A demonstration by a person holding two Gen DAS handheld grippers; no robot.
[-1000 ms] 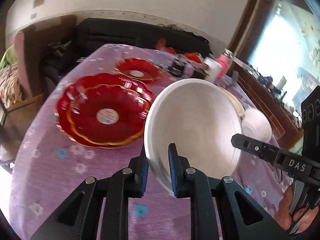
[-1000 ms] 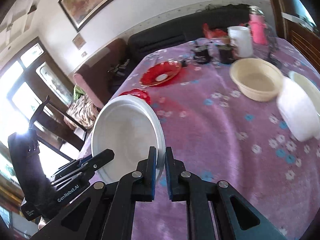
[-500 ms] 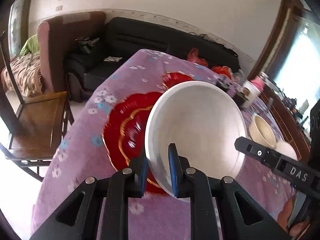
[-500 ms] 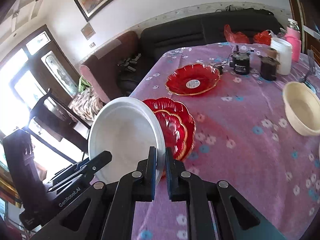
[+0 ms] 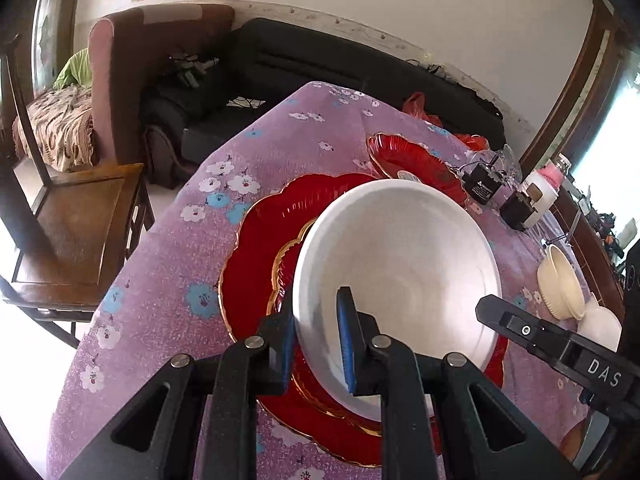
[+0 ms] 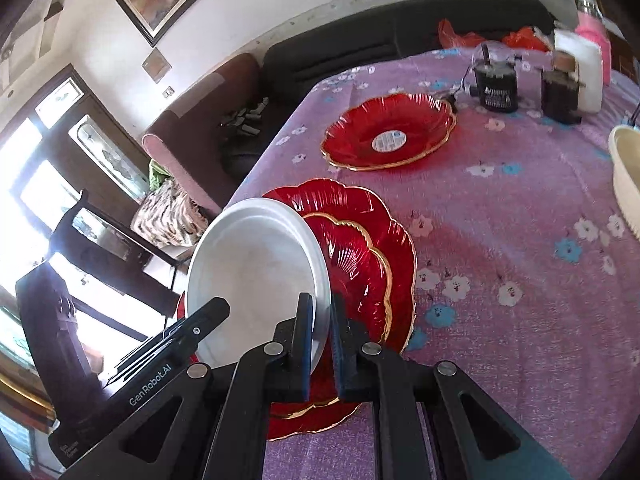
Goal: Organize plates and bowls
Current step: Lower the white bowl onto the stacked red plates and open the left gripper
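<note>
A white deep plate [image 5: 400, 276] [image 6: 256, 276] is held tilted between both grippers, just above a stack of two red scalloped plates [image 5: 256, 264] [image 6: 364, 256] with gold rims. My left gripper [image 5: 316, 320] is shut on the plate's near rim in the left wrist view. My right gripper [image 6: 320, 312] is shut on the opposite rim. Each gripper also shows at the plate's far side in the other view: the right one [image 5: 520, 328], the left one [image 6: 204, 316]. A third red plate [image 5: 412, 164] [image 6: 388, 136] lies alone farther back on the table.
The purple flowered tablecloth [image 6: 500, 240] covers the table. A cream bowl [image 5: 560, 284] [image 6: 624, 184] and a white bowl [image 5: 600, 320] stand to the right. Black boxes [image 6: 496, 88] and a white jug [image 6: 580, 68] stand at the back. A wooden chair [image 5: 72, 216] stands off the left edge.
Both grippers have carried the white plate across the table to the left and lower. It now hangs over the red stack, which was beside it before.
</note>
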